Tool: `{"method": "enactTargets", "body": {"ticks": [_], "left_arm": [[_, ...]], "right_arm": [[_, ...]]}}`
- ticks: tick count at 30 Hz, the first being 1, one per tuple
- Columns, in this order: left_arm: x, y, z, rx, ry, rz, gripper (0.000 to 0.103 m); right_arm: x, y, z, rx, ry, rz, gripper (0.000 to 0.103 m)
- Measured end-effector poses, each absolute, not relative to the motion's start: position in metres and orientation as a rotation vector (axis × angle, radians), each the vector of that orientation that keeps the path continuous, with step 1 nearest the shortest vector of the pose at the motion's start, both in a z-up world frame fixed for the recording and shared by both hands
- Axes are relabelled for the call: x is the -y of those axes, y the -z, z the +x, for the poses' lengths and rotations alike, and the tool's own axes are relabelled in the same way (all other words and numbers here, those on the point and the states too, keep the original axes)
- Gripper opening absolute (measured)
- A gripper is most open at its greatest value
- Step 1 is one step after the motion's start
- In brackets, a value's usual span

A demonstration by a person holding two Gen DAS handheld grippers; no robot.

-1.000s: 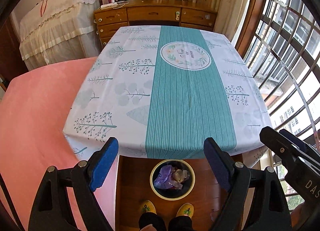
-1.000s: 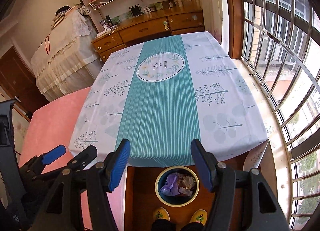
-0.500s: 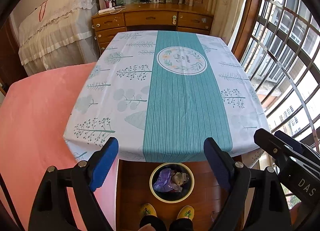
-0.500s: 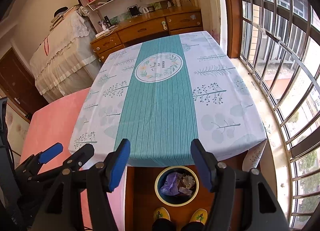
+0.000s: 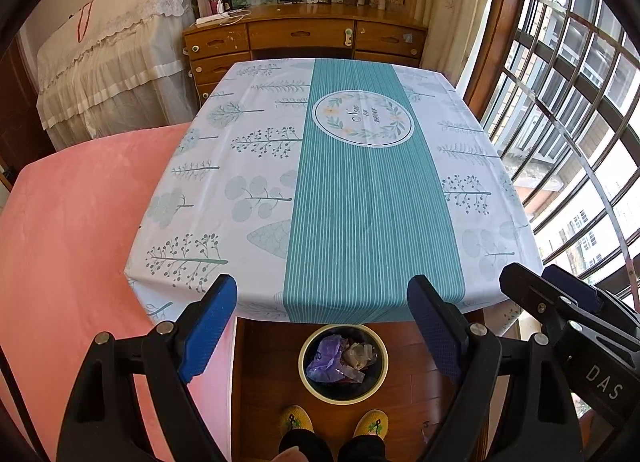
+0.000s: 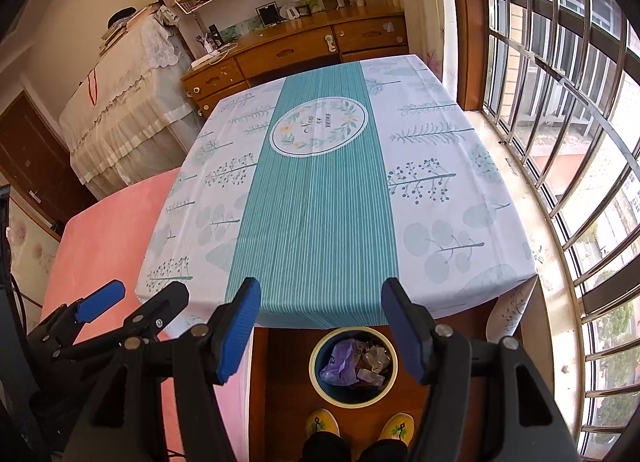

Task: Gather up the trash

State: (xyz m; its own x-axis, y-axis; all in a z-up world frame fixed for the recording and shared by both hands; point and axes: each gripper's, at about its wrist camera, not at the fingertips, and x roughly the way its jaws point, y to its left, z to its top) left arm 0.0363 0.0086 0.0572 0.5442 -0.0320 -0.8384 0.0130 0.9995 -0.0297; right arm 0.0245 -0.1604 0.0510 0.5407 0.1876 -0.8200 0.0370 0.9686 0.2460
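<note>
A round bin [image 5: 343,393] with a pale yellow rim stands on the wooden floor below the table's near edge; it also shows in the right wrist view [image 6: 353,398]. It holds a purple bag [image 5: 328,358] and crumpled wrappers [image 6: 374,358]. My left gripper [image 5: 323,322] is open and empty, held above the bin. My right gripper [image 6: 320,325] is open and empty too, beside the left one. The table [image 5: 348,198] under a teal and white cloth has no trash on it in view.
A pink bed [image 5: 68,238] lies to the left of the table. A wooden desk [image 5: 304,38] stands behind it. Barred windows [image 6: 560,102] run along the right. Yellow slippers [image 5: 332,422] stand on the floor by the bin.
Both grippers have drawn back and risen slightly, so the table and bin sit a little farther away in view. Both stay open and empty.
</note>
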Motion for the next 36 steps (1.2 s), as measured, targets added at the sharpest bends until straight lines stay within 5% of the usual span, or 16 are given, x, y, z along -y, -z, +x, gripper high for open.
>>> {"method": "enactTargets", "body": {"ticks": [36], "left_arm": [[-0.011,-0.048,0.03,-1.024,0.029,-0.029,0.086]], "right_arm": [[0.161,-0.046,0.023,-1.003,-0.101,0.242,0.063]]}}
